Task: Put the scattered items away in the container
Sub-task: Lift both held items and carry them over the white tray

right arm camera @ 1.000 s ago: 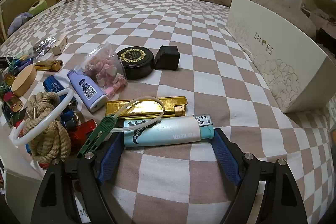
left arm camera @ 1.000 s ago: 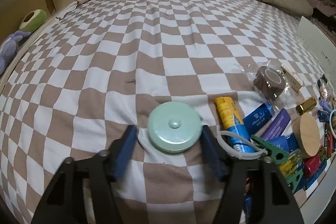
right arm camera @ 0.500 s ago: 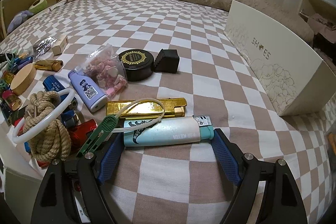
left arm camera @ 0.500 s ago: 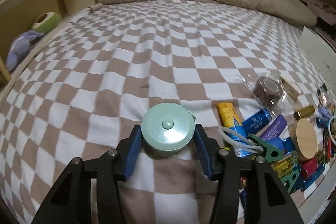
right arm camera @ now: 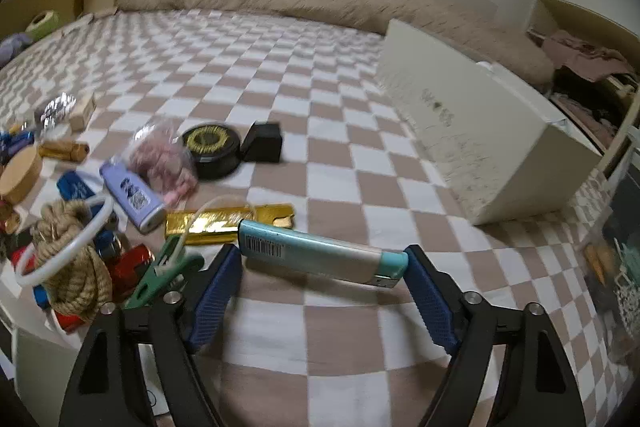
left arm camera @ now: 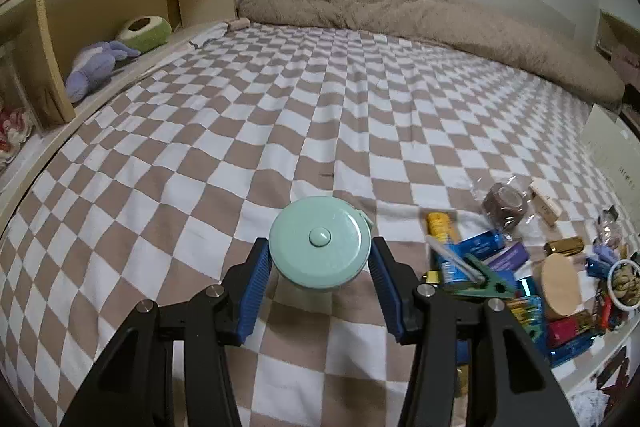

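A: Left wrist view: the left tool [left arm camera: 320,259] is closed on the round mint-green plastic tape-measure case [left arm camera: 320,246], held at its rim above the checkered bed cover [left arm camera: 240,131].

B: And the right tool [right arm camera: 322,267]?

A: It grips the long pale-blue plastic lighter [right arm camera: 322,254] by both ends, lifted and tilted. Both things look light, stiff and smooth, so they may slip.

B: Room to move?

A: The cream cardboard shoe box [right arm camera: 480,147] stands well apart on the right; the bed's edge is close below.

one tape measure [left arm camera: 320,247]; one shoebox [right arm camera: 480,147]; two plush toys [left arm camera: 94,67].
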A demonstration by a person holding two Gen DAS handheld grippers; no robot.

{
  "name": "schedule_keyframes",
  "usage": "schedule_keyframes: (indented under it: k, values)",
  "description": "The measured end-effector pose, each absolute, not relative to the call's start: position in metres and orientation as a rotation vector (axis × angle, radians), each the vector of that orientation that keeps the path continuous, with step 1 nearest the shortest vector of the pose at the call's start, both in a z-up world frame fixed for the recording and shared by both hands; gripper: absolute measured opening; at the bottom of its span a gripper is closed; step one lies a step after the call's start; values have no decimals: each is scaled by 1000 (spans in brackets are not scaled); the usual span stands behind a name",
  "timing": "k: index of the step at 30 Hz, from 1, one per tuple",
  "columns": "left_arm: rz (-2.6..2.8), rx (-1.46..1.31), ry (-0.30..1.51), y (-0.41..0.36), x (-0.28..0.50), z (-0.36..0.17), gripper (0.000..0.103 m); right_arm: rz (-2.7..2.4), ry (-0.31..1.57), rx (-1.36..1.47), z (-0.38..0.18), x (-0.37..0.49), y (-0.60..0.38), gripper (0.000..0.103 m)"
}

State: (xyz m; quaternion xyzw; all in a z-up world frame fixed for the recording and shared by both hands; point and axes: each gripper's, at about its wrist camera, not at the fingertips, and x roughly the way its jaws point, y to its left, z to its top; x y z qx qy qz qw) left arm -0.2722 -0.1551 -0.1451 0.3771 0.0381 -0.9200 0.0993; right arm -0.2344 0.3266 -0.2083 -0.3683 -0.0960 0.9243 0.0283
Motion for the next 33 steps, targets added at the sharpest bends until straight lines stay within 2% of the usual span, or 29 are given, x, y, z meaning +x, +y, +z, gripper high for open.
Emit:
schedule_keyframes:
  k: [4,11,14,15,16,17,18,20,28,30,32,33]
  values:
    - [-2762,1053,125,-156,-274,-128,50,2876,-241,-1064,-196,-226,333,74]
    - [-2832,1008,126,-126,-270,-117,50,2868,-200,-1132,-201,-231,338,74]
    - [-2864,1002,129,-106,-313,-121,50,2880,-201,-1157,-204,-231,335,76]
    - [-2876,999,131,-92,-320,-121,50,2885,-203,-1161,-205,-231,334,80]
    - [-2888,996,130,-93,-313,-125,50,2884,-205,-1169,-206,-231,334,92]
    - [-2899,991,127,-97,-309,-127,50,2879,-205,-1178,-207,-232,333,98]
    - [-2912,987,122,-104,-299,-124,50,2872,-201,-1191,-209,-234,334,98]
    - [-2941,973,106,-129,-217,-118,50,2851,-180,-1226,-213,-237,336,98]
    - [-3061,950,35,-103,-184,-110,50,2818,50,-1353,-226,-254,361,98]
    - [-3081,956,12,-100,-171,-107,50,2821,65,-1351,-226,-253,361,93]
    - [-3100,959,-10,-92,-170,-106,50,2826,51,-1342,-224,-251,359,83]
    - [-3106,958,-18,-91,-166,-104,50,2827,39,-1339,-224,-249,358,83]
